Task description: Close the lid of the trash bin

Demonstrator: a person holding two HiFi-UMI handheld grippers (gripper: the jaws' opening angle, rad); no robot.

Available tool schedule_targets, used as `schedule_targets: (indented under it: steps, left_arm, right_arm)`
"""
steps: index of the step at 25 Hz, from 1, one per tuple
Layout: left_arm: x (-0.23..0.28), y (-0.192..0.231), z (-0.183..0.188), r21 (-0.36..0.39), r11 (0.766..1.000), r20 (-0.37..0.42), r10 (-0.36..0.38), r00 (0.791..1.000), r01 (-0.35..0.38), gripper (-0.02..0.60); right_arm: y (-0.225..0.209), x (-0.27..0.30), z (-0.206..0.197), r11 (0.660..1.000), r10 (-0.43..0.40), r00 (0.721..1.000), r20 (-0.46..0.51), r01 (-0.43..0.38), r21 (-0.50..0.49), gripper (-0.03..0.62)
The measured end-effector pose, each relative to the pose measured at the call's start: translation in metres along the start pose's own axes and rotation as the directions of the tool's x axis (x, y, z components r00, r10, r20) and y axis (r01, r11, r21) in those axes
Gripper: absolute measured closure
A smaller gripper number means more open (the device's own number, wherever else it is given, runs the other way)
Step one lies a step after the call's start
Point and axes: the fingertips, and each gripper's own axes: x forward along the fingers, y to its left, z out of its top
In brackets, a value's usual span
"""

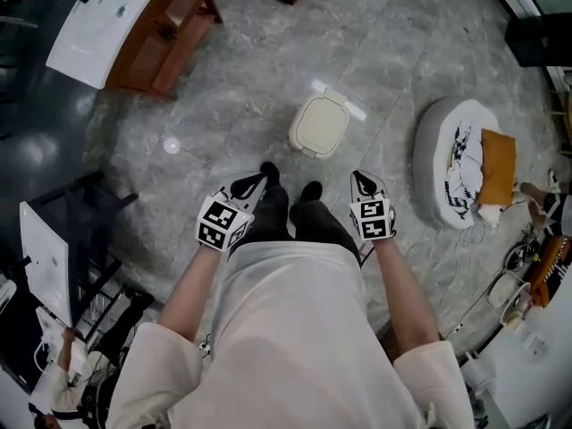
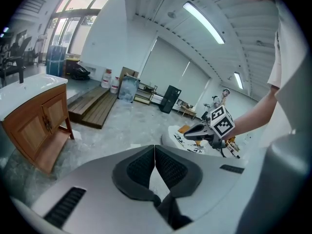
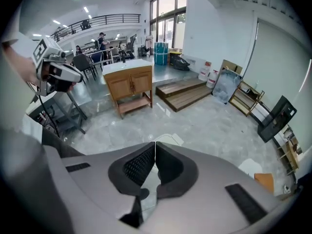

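Observation:
The trash bin (image 1: 319, 125) is a small cream box on the grey marble floor ahead of the person's feet, and from above its lid lies flat over the top. In the head view both grippers hang at waist height, well short of the bin and above it. My left gripper (image 1: 260, 178) is shut with nothing between its dark pads (image 2: 141, 167). My right gripper (image 1: 358, 179) is also shut and empty, its pads (image 3: 168, 165) meeting at the tips. Each gripper appears in the other's view: the right gripper (image 2: 189, 136) and the left gripper (image 3: 73, 78).
A wooden cabinet (image 1: 165, 34) with a white top stands at the far left. A round white cushion (image 1: 451, 164) with an orange pillow lies to the right of the bin. A black metal rack (image 1: 76, 248) is at the near left, and cables (image 1: 514, 280) trail at the right.

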Motion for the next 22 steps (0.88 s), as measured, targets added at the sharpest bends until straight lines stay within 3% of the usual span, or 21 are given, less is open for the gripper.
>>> schedule_targets:
  steps: [13,22]
  left_arm:
    - [-0.010,-0.055,0.023,0.011,0.998,0.082,0.053,0.995,-0.054,0.563]
    - [-0.027,-0.121,0.024,-0.008,0.994,0.164,0.105,0.981,-0.106,0.563]
  right_arm:
    - [-0.020,-0.077,0.012,1.000,0.009,0.980,0.200,-0.011,0.007,0.563]
    - [-0.031,-0.137,-0.008,0.999,0.026,0.949,0.313,-0.033,0.017,0.563]
